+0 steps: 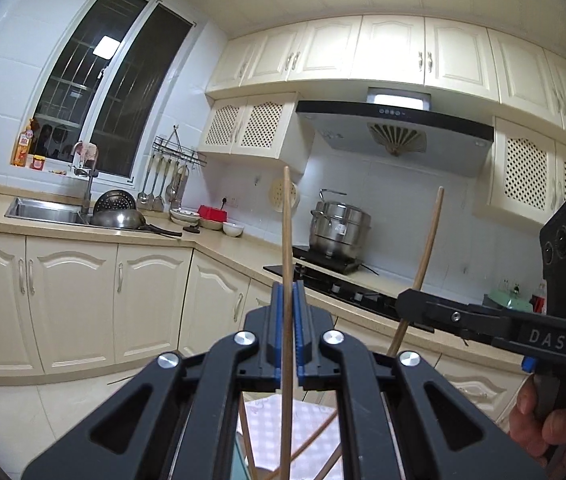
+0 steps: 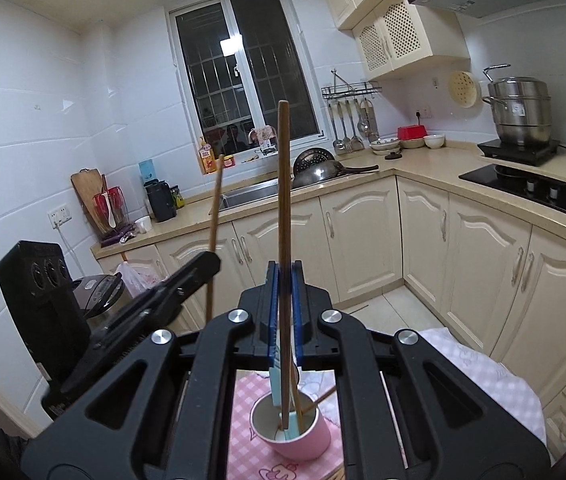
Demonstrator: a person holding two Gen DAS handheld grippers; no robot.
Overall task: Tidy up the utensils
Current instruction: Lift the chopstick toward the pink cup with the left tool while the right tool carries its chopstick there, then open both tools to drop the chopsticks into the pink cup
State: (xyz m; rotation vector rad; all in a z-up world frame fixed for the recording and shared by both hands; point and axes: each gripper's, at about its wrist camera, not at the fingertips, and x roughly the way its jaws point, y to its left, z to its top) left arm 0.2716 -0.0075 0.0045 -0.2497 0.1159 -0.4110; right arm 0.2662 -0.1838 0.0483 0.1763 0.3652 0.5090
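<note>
Peering down, we half-see the pink cup (image 2: 291, 428); our left gripper (image 1: 292, 292) and right gripper (image 2: 284, 276) each clamp an upright chopstick (image 1: 287, 240).

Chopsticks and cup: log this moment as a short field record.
left gripper: jaws shut on a chopstick, held upright
right gripper: jaws shut on a darker chopstick, upright
pink cup: below the right gripper on the pink checked cloth
cup contents: more chopsticks, a pale blue utensil
setting: kitchen, sink under the window
</note>
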